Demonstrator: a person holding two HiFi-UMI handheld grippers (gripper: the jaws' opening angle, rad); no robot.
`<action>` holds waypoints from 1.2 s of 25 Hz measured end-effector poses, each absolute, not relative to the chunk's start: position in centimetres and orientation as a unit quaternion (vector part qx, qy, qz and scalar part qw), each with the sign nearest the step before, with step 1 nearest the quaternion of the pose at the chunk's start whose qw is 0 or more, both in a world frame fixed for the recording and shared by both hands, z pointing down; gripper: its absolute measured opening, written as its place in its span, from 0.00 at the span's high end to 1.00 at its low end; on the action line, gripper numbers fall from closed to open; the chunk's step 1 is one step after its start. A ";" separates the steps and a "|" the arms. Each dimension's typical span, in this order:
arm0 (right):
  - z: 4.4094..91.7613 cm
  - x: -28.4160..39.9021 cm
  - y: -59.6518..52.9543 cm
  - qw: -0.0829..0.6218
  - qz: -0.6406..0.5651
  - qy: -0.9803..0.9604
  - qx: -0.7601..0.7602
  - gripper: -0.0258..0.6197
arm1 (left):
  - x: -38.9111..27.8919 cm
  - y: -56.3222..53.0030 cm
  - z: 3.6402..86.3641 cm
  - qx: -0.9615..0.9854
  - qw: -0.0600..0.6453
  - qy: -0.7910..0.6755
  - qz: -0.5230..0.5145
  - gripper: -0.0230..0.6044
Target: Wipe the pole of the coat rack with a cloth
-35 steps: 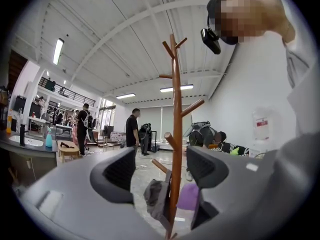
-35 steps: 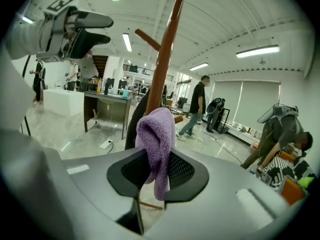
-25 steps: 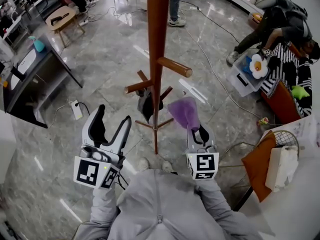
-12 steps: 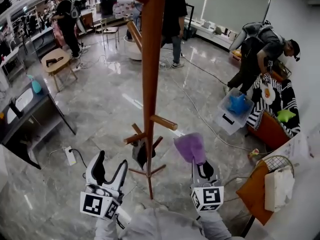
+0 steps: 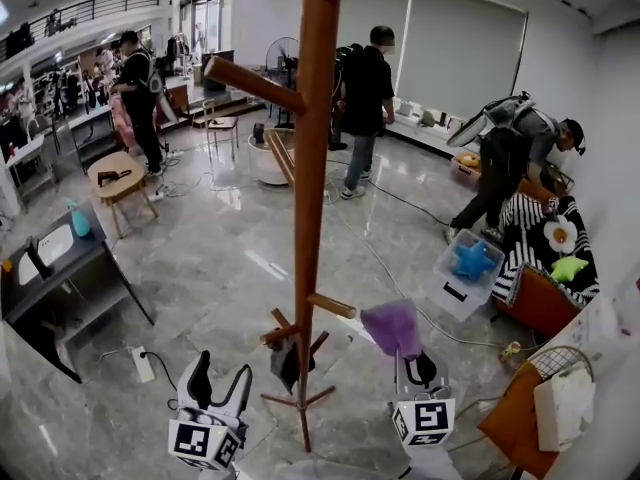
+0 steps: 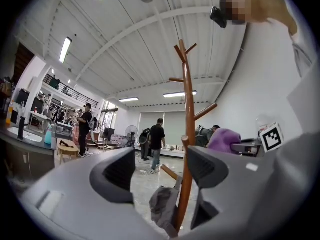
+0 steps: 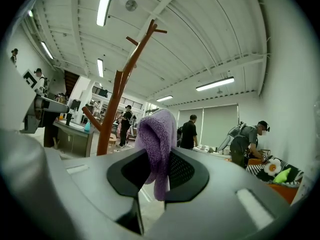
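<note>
The brown wooden coat rack pole (image 5: 310, 218) stands straight ahead, with pegs at several heights. A grey garment (image 5: 288, 360) hangs from a low peg. My right gripper (image 5: 403, 353) is shut on a purple cloth (image 5: 392, 328), which bunches above the jaws just right of the pole and apart from it. In the right gripper view the cloth (image 7: 157, 144) droops between the jaws and the pole (image 7: 117, 109) rises to its left. My left gripper (image 5: 222, 376) is open and empty, low and left of the pole. In the left gripper view the pole (image 6: 187, 149) shows between the jaws.
A dark desk with a sink (image 5: 50, 268) stands at the left, and a power strip (image 5: 142, 365) lies on the floor near it. A bin with a blue toy (image 5: 465, 268) and an orange chair (image 5: 520, 418) are at the right. Several people stand behind the rack.
The head view has tilted up from the floor to the room, so both grippers sit lower in the frame. The right gripper still holds the cloth; the left stays open.
</note>
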State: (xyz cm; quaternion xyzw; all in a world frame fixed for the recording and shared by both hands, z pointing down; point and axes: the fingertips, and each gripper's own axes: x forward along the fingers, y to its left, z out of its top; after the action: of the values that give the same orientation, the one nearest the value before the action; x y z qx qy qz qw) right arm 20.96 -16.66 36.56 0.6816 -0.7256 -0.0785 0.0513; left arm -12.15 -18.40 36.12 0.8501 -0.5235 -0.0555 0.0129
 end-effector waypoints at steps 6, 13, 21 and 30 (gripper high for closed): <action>34.9 20.9 -17.5 0.018 -0.078 -0.726 0.683 0.86 | -12.3 -19.2 35.8 0.851 0.002 -0.521 -0.065 0.41; 34.5 20.3 -18.1 0.009 -0.079 -0.731 0.678 0.86 | -11.9 -19.8 35.0 0.851 -0.003 -0.521 -0.066 0.41; 35.0 19.4 -18.9 0.012 -0.070 -0.735 0.674 0.86 | -12.1 -20.5 34.6 0.852 -0.008 -0.520 -0.068 0.41; 35.1 19.1 -19.4 0.008 -0.068 -0.736 0.673 0.86 | -12.3 -21.0 34.5 0.850 -0.009 -0.522 -0.071 0.41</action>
State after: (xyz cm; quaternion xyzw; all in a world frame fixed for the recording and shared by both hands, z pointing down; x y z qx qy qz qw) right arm 19.11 -19.37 35.14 0.6733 -0.7361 -0.0683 0.0085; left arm -12.35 -21.02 34.51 0.8502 -0.5216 -0.0707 -0.0094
